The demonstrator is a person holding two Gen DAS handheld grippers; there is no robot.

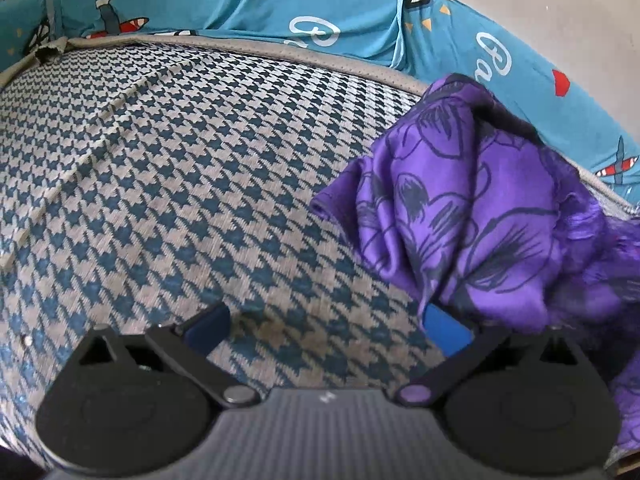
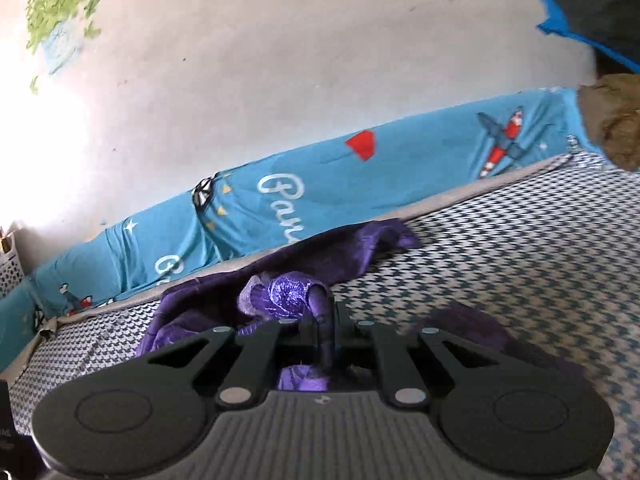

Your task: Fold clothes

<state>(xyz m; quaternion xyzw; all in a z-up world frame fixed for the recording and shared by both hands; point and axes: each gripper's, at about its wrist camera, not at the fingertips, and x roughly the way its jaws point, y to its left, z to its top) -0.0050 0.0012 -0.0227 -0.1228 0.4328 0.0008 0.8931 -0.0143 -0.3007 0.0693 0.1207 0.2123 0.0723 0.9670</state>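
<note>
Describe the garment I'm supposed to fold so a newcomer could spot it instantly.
Start at the houndstooth mattress edged by a teal cartoon-print sheet. Near that edge lies the purple garment, crumpled, one fold pinched in the right gripper. It's the only glossy purple cloth, with dark outlined flowers.

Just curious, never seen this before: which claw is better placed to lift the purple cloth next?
Probably the right claw: it is shut on the purple cloth. The left claw is open over the checked mattress.

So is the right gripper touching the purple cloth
Touching. The right wrist view shows the right gripper shut on a fold of the purple cloth.
</note>
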